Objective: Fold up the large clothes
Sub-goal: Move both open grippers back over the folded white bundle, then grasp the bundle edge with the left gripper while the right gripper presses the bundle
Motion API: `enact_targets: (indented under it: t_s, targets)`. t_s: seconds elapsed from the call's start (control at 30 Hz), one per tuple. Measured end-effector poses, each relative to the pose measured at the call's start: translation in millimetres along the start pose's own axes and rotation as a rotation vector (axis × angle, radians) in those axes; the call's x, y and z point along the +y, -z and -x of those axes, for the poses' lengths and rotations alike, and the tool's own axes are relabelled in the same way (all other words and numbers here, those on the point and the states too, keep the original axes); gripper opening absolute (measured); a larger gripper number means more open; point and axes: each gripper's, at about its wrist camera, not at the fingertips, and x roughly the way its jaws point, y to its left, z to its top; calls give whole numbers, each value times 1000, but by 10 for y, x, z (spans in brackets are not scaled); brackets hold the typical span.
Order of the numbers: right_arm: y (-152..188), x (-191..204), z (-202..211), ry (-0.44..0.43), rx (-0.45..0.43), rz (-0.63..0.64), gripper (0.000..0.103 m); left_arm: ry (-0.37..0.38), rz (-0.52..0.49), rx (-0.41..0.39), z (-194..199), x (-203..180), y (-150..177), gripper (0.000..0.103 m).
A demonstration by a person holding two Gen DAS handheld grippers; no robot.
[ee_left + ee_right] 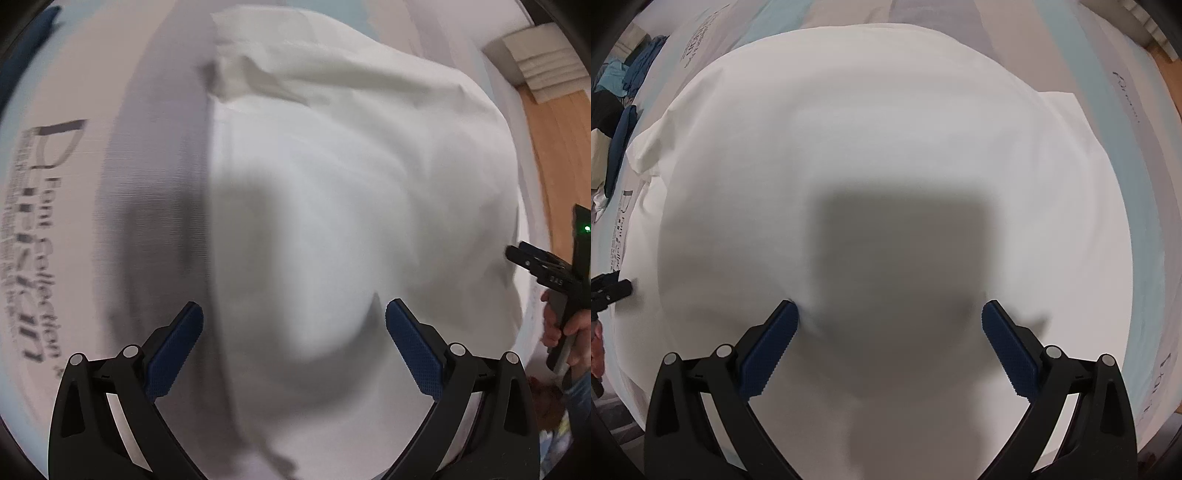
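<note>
Garment: one white garment (332, 206), large, spread over the bed (92, 221); in the right wrist view (871, 140) it fills most of the frame and lies fairly smooth, with a folded-over flap at the upper left.
Folds: in the left wrist view one rumpled fold sits near the top of the cloth; the garment's left edge runs straight down the frame.
Bed: one bed cover, white with pale blue bands and blurred dark lettering, seen to the left of the garment in the left view and at both sides in the right view.
Left gripper (294, 321): one, jaws spread wide, nothing between its two blue pads (173, 354); it hangs over the garment's left edge, one pad above the bed cover, the other above the cloth. Whether the tips touch the fabric cannot be told.
Right gripper (890, 317): one, jaws released and wide apart, empty; both blue pads (772, 350) are over the white cloth, which dimples slightly at the left tip. Its square shadow falls on the garment just ahead.
Right gripper, seen from the left: at the garment's right edge (535, 266), held by a hand (569, 332); one green light shows on it.
Other clothes: a heap of blue, black and cream items (624, 96) beyond the bed's far left corner; the number cannot be counted.
Floor: wooden floor (554, 140) to the right of the bed.
Foam: one stack of pale slabs (543, 70) at the upper right.
</note>
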Motion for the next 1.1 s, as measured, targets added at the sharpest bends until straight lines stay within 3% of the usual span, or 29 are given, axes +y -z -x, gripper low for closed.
enact_targets:
  t_s: [0.2,0.4,0.43,0.53,0.57,0.6,0.8,0.87,0.93,1.1]
  targets:
    - [-21,72,-125,5,29,19,96,75,-31,43,-168,-173,-84,97]
    - [-18,70,-161,9,14,12,96,193,22,21,-200,-55,-161,94]
    - [-17,70,-155,9,10,14,96,208,26,14,-188,-25,-172,91]
    - [-25,63,-135,-10,4,11,97,232,24,8,-118,69,-184,69]
    - [-30,65,-128,-17,3,10,97,245,22,7,-161,35,-175,55]
    - [23,-21,-71,-28,-1,10,97,266,18,7,-137,23,-201,50]
    - [-35,38,-127,-20,-11,38,97,263,-25,-4,-184,-89,-158,50]
    - [-53,38,-189,-12,0,36,97,211,1,47,-293,-48,-187,57]
    - [-80,49,-219,-4,10,35,97,218,17,51,-304,-12,-214,62]
    - [-123,47,-234,-8,13,36,97,202,29,53,-314,-44,-209,64]
